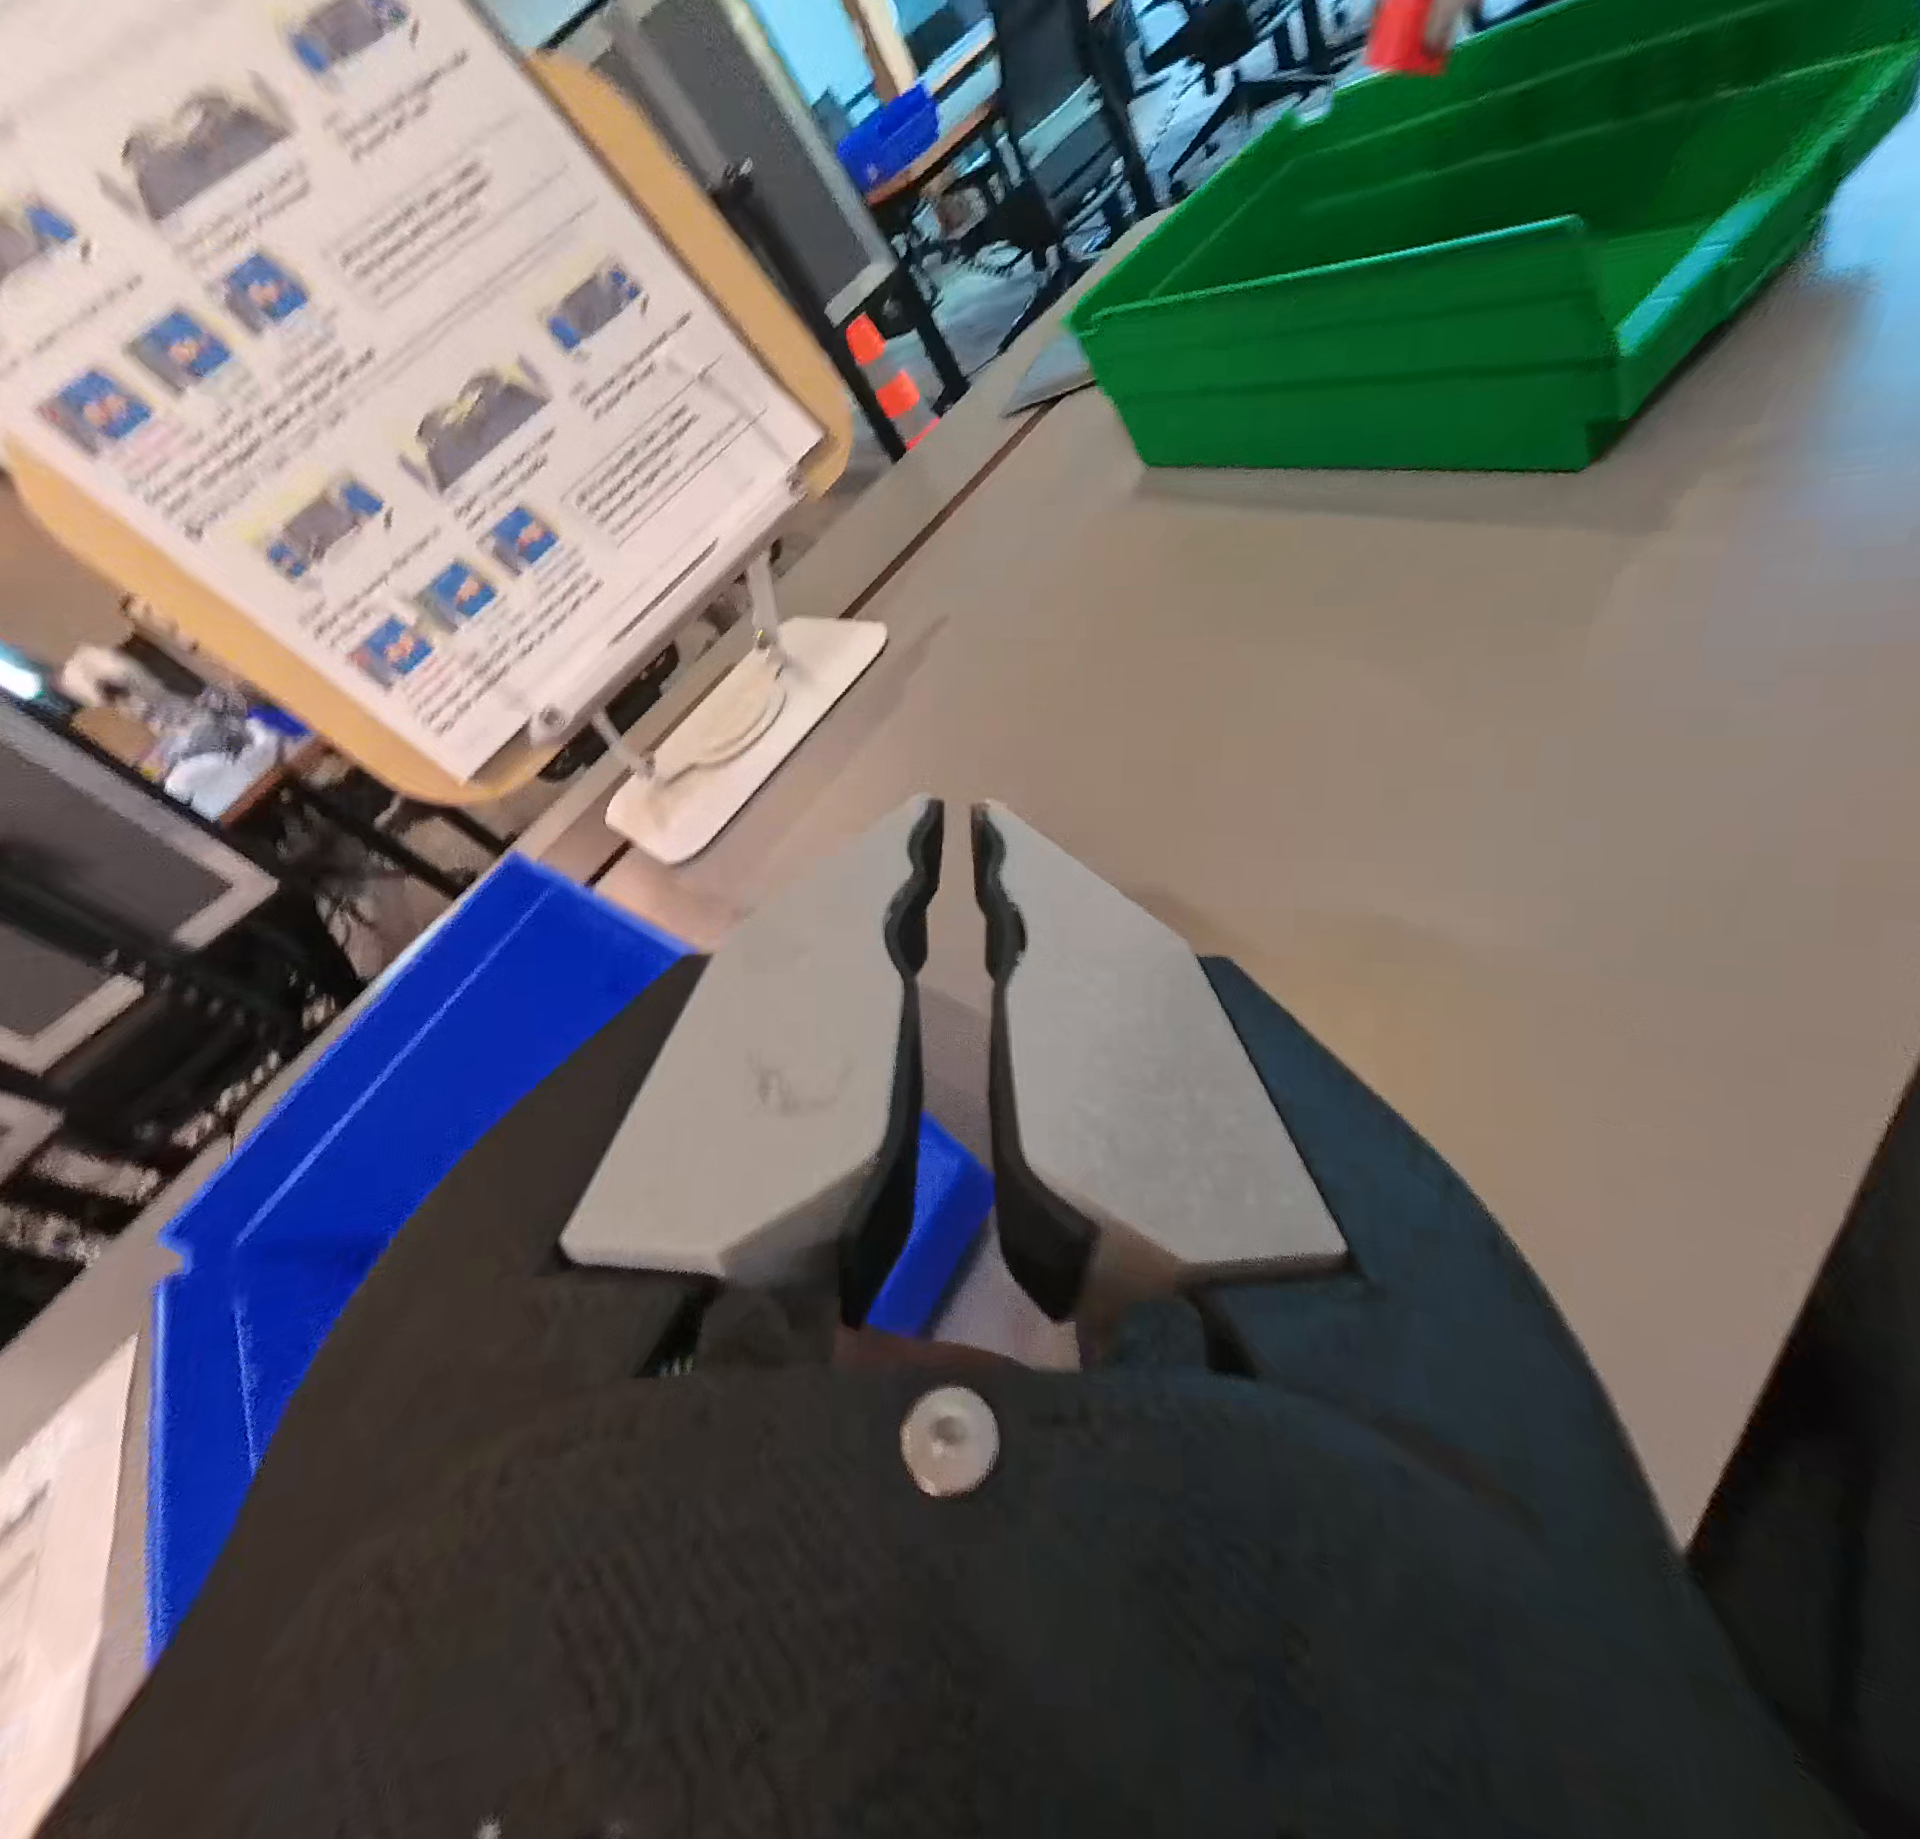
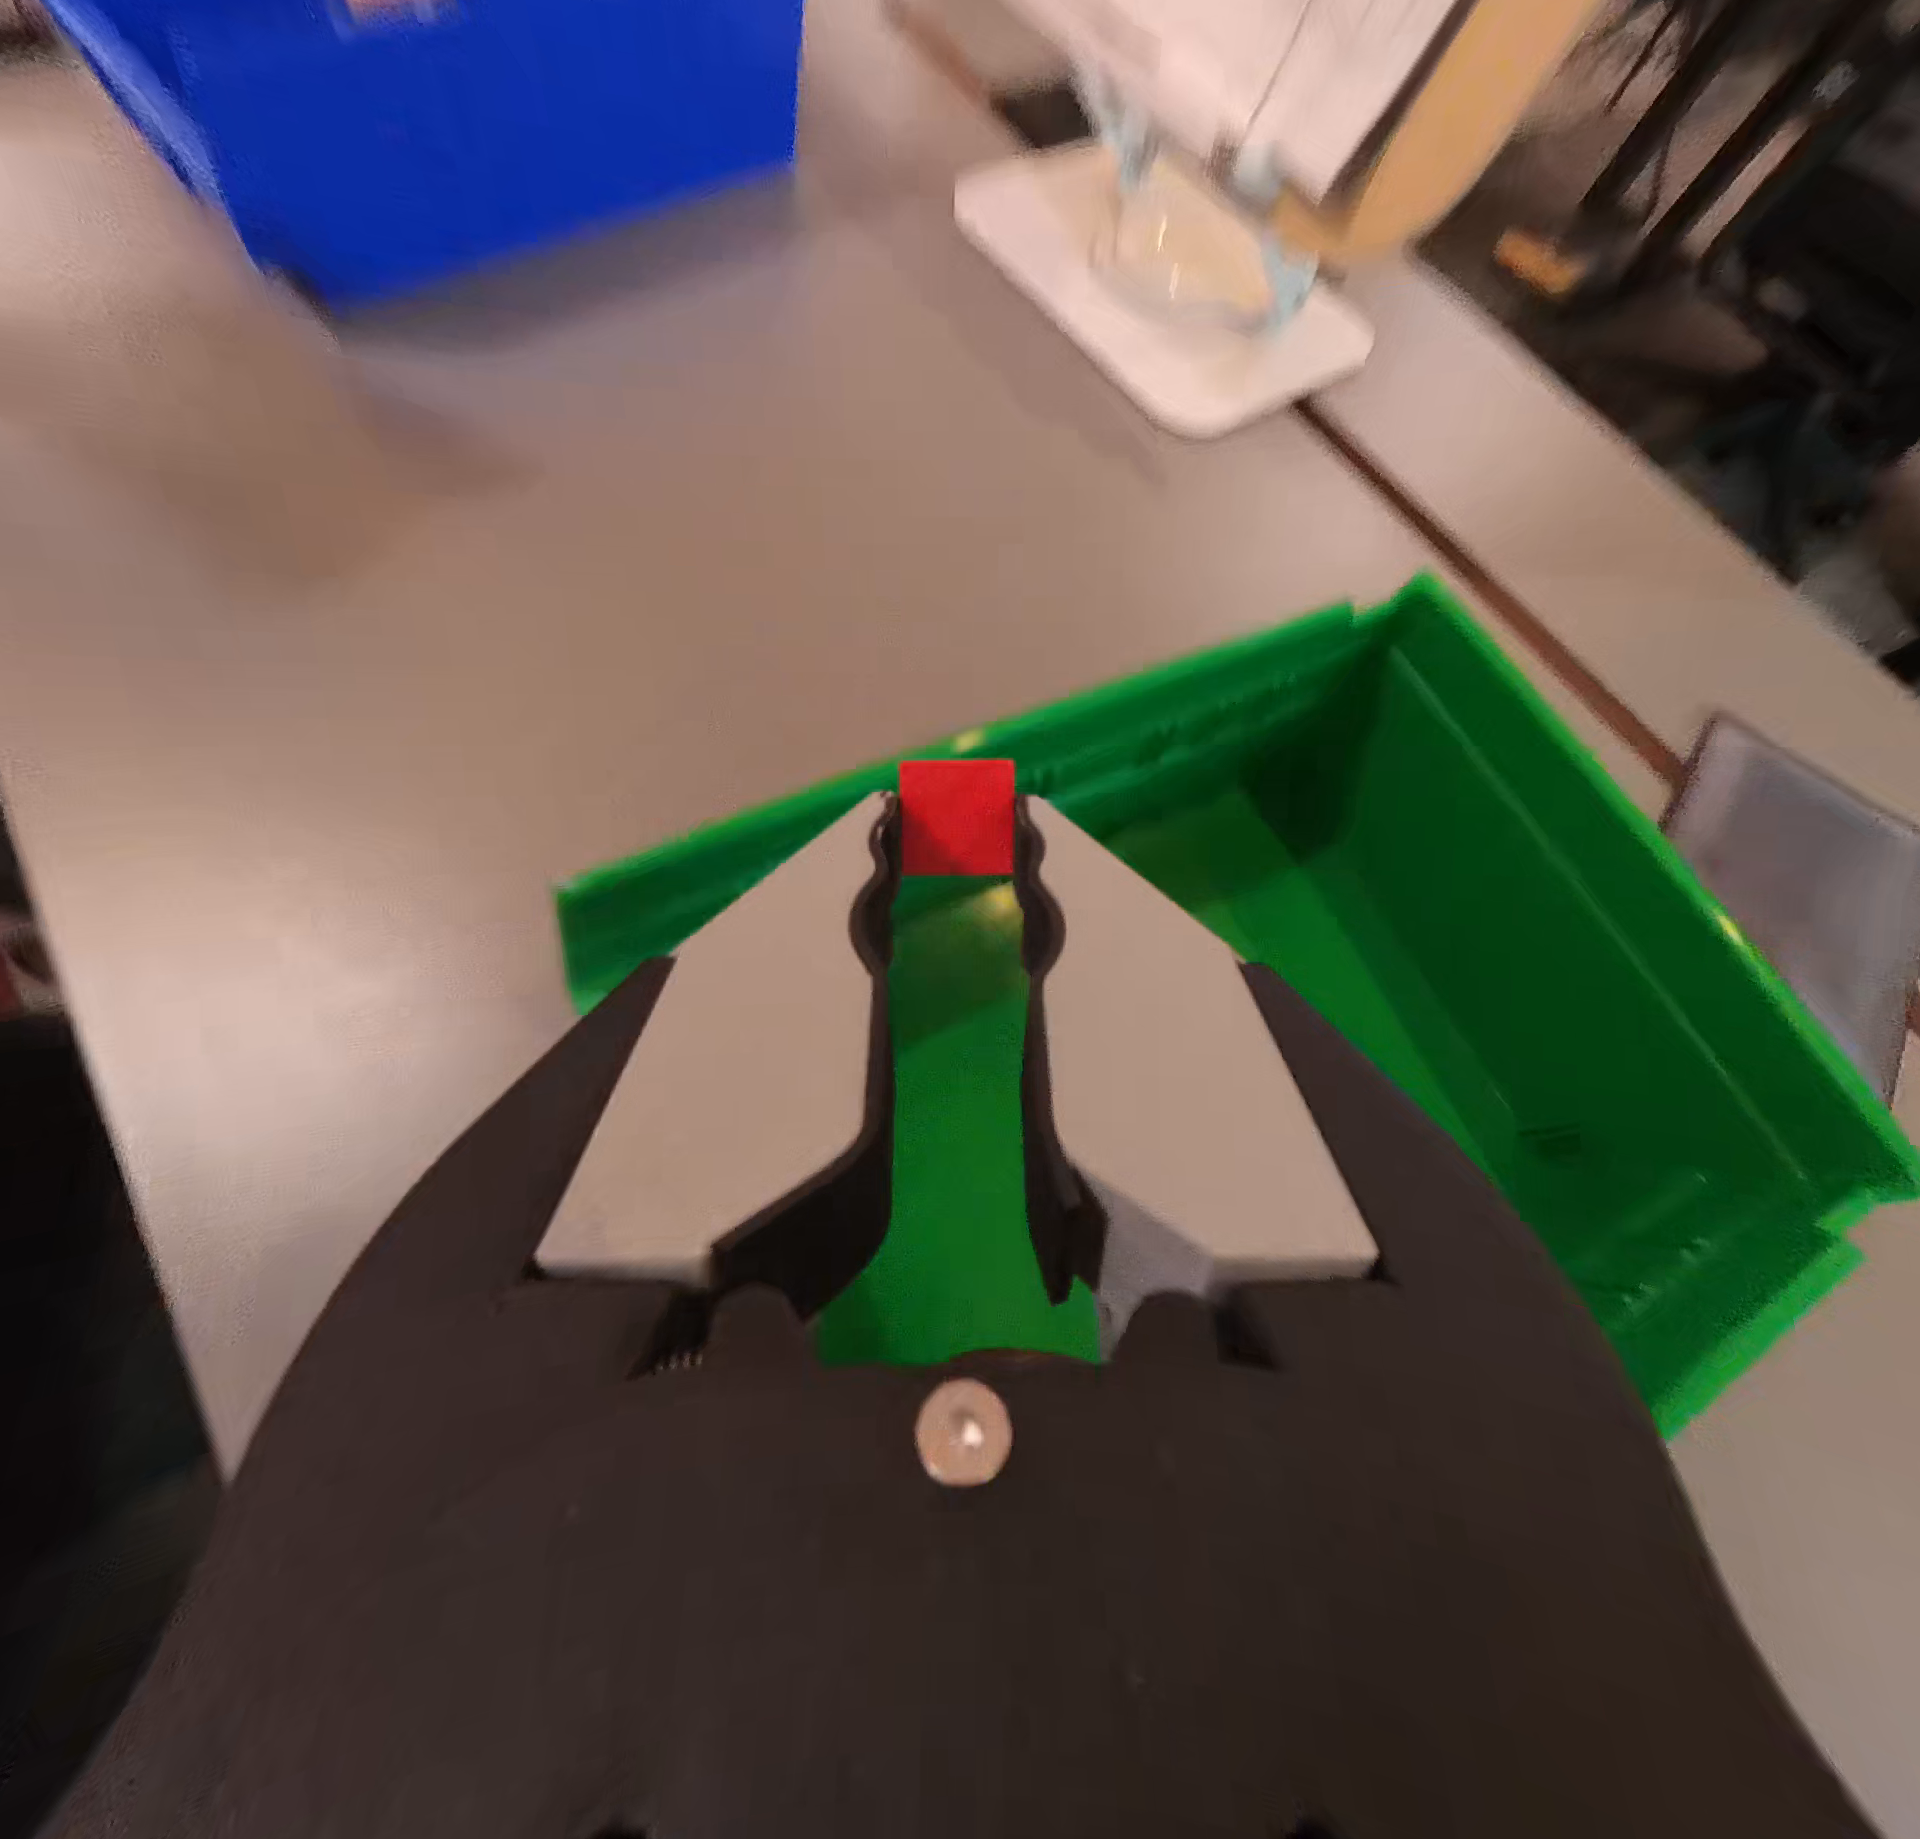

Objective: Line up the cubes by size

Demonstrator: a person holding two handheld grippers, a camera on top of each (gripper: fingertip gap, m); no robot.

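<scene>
Right now, two hand-held grippers work over a grey table (image 1: 1351,750).

Right gripper (image 2: 956,818): it points forward and down over the green bin (image 2: 1475,906), its fingers pinched on a small red cube (image 2: 956,815) at the very tips. The jaws stand only as far apart as the cube is wide.

Red cube: it sits between the two fingertips, raised above the bin's floor, with the bin's near wall just behind it in the right wrist view. In the left wrist view the same cube (image 1: 1405,28) shows far off at the top, held above the green bin (image 1: 1455,262) by the other gripper.

Left gripper (image 1: 957,813): it is held low and tilted, so the table slopes across its view. Its fingers are nearly together, with a thin slit between the tips, and nothing is between them.

Blue bin (image 1: 343,1145): it lies under and to the left of the left gripper's body; in the right wrist view it is a blurred blue bin (image 2: 468,96) at the far side of the table, well apart from the green one.

Document stand (image 1: 748,709): a white base on the table holds a tilted board with a printed sheet (image 1: 343,335), between the two bins along the table's edge.

Other cubes: none can be made out in either view.

Background: chairs and desks, blurred.
</scene>
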